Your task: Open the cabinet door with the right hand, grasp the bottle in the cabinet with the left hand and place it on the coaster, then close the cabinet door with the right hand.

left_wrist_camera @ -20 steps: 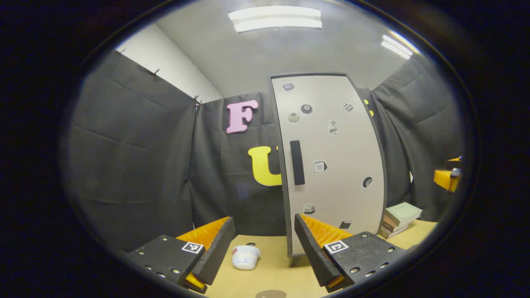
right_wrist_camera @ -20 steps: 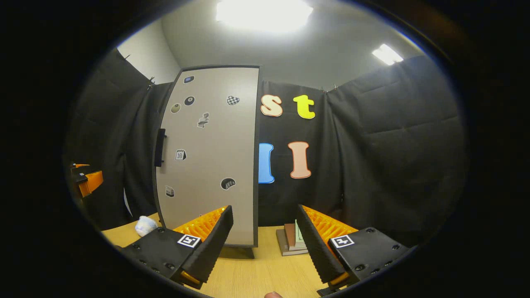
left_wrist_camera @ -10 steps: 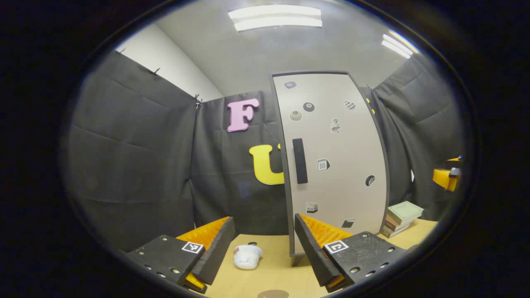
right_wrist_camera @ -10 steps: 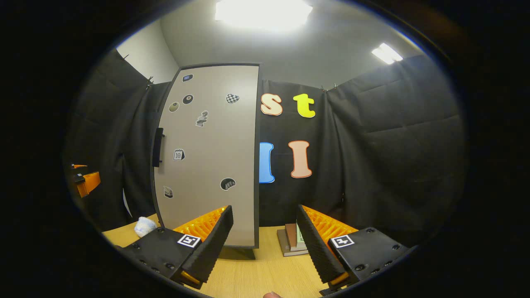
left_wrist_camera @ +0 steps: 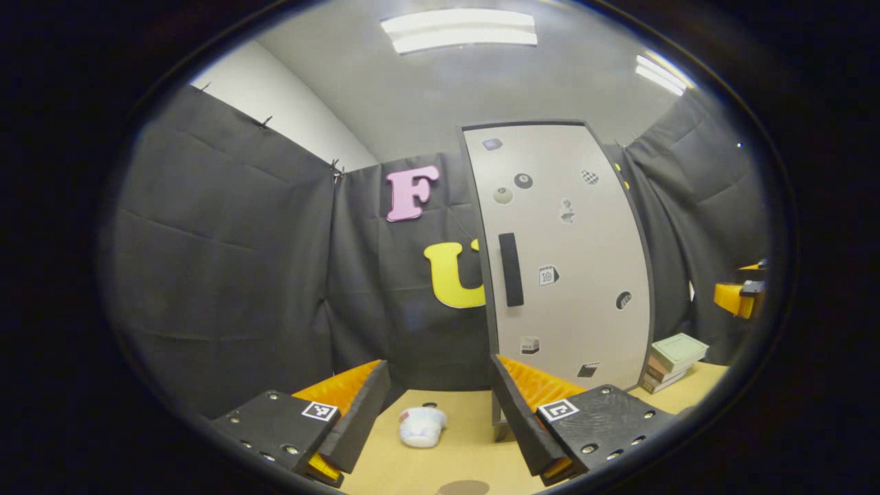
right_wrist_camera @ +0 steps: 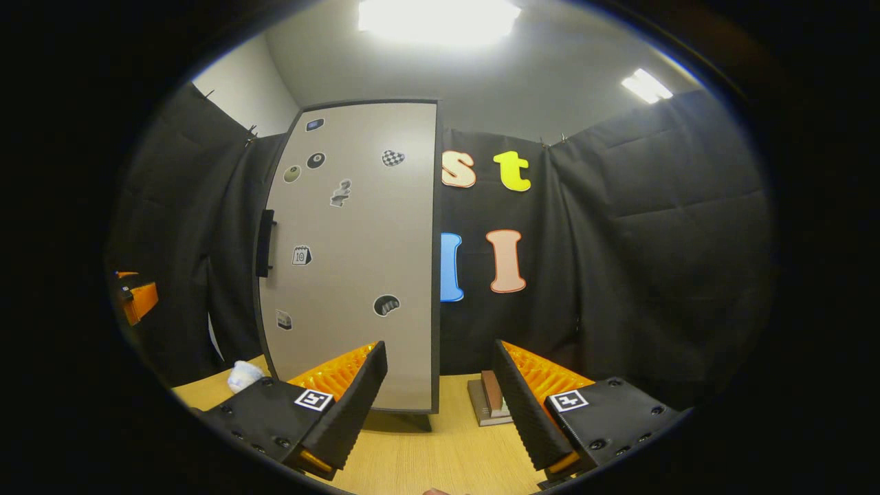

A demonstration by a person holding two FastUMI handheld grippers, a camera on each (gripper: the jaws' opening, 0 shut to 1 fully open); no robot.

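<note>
The cabinet (left_wrist_camera: 564, 261) stands upright on the wooden table (left_wrist_camera: 454, 447) at the far side of the booth, its pale door (right_wrist_camera: 350, 254) flush with the dark frame and dotted with small stickers. A dark vertical handle (left_wrist_camera: 510, 269) sits along the door's left edge. In the right gripper view the same handle (right_wrist_camera: 265, 234) shows edge-on at the door's left side.

The left gripper (left_wrist_camera: 440, 412) hovers low over the table with its jaws spread wide and nothing between them. Just beyond its fingers, on the table left of the cabinet's foot, lies a small white crumpled object (left_wrist_camera: 422, 426); what it is cannot be told. At the near edge of the table, between the fingers, part of a round brown coaster (left_wrist_camera: 462, 487) shows. To the right of the cabinet a stack of books (left_wrist_camera: 674, 361) rests on the table, and farther right the other gripper appears at the edge of the view.

The right gripper (right_wrist_camera: 440, 409) is likewise held wide apart and empty, pointing at the door's right edge. The book stack (right_wrist_camera: 489, 402) lies on the table just right of the cabinet, seen between its fingers. The white object (right_wrist_camera: 244, 376) shows at the left, near the cabinet's left foot.

With the door closed, the bottle is hidden.
</note>
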